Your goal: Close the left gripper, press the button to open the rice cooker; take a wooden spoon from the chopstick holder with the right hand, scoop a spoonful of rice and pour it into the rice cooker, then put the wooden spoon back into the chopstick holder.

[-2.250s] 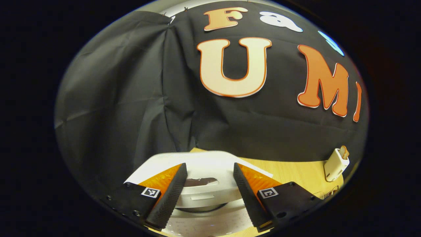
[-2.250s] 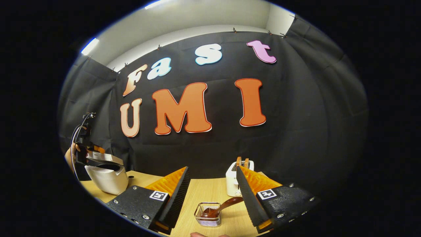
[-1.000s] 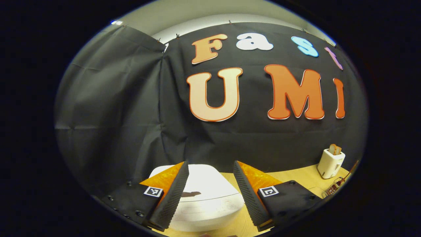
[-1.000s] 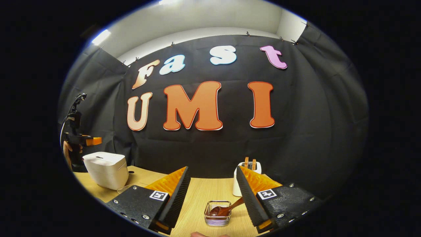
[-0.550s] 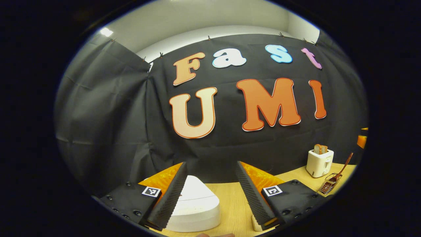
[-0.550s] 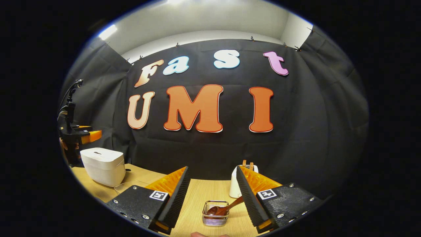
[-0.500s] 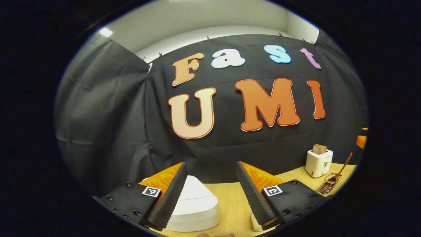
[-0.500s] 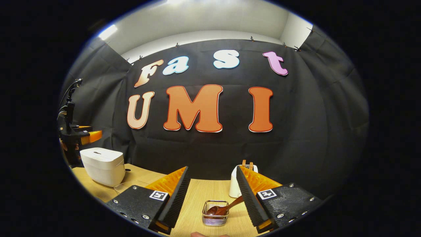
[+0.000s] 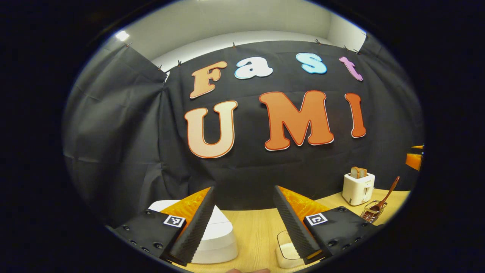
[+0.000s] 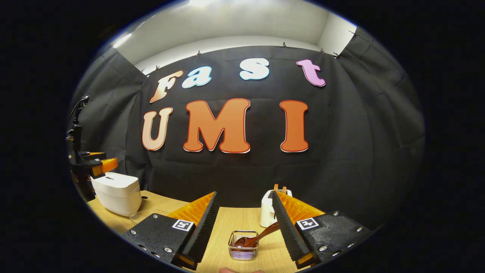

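Note:
The white rice cooker [image 10: 115, 191] stands at the table's left end with its lid down; its top also shows low in the left gripper view [image 9: 219, 239]. My left gripper [image 9: 243, 191] is open and holds nothing; it hovers just above and behind the cooker [image 10: 101, 163]. My right gripper [image 10: 244, 195] is open and empty. Below and between its fingers stands the wire chopstick holder [image 10: 243, 246] with the wooden spoon [image 10: 257, 237] leaning in it. The holder [image 9: 369, 215] and spoon [image 9: 384, 197] also appear far right in the left gripper view. A clear rice container [image 9: 284, 250] lies partly behind my left gripper's right finger.
A white toaster [image 10: 267, 212] with bread slices stands behind the holder near the back wall, seen too as the toaster [image 9: 358, 187] in the left gripper view. The wooden table [image 10: 227, 220] runs between cooker and holder. Black cloth closes the back and sides.
The cooker's lid, ajar 2.2 s ago, is down. My left gripper rose off the cooker, drew back and swung right. My right gripper has barely moved above the holder.

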`<action>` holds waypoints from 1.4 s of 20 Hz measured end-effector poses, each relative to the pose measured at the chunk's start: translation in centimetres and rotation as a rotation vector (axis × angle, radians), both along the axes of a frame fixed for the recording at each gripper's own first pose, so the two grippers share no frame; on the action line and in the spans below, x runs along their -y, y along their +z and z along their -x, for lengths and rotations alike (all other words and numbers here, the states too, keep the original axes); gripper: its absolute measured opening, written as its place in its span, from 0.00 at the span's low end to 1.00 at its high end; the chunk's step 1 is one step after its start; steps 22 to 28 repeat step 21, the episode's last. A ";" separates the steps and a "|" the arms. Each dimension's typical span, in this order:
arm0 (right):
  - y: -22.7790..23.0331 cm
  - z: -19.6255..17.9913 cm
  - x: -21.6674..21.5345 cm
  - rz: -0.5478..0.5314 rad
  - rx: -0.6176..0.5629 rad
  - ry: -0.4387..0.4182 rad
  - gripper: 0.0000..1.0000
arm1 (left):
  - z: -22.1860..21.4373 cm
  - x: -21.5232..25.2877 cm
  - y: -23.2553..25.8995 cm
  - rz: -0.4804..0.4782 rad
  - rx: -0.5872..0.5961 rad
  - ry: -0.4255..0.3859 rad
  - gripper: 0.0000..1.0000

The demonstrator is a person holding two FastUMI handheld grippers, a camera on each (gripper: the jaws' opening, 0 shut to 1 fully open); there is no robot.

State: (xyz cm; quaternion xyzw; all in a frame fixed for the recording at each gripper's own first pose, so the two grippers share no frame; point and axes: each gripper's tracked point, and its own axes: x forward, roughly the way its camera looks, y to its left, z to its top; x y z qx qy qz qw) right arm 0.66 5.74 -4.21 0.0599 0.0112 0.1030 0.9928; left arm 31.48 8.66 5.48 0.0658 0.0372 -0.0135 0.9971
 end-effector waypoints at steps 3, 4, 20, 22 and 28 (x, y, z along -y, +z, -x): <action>-0.1 -0.1 0.2 -0.002 -0.002 -0.001 0.83 | 0.1 -0.2 -0.2 -0.002 -0.003 0.010 0.99; -0.1 -0.2 0.3 -0.002 -0.002 -0.001 0.83 | 0.1 -0.2 -0.2 -0.006 -0.002 0.012 0.99; -1.0 -0.6 1.5 0.023 -0.016 -0.028 0.83 | 0.0 -0.3 -0.8 0.000 -0.001 0.033 0.94; -1.0 -0.6 1.4 0.025 -0.018 -0.027 0.83 | 0.0 -0.2 -0.9 -0.001 -0.001 0.032 0.99; -1.0 -0.6 1.4 0.025 -0.018 -0.027 0.83 | 0.0 -0.2 -0.9 -0.001 -0.001 0.032 0.99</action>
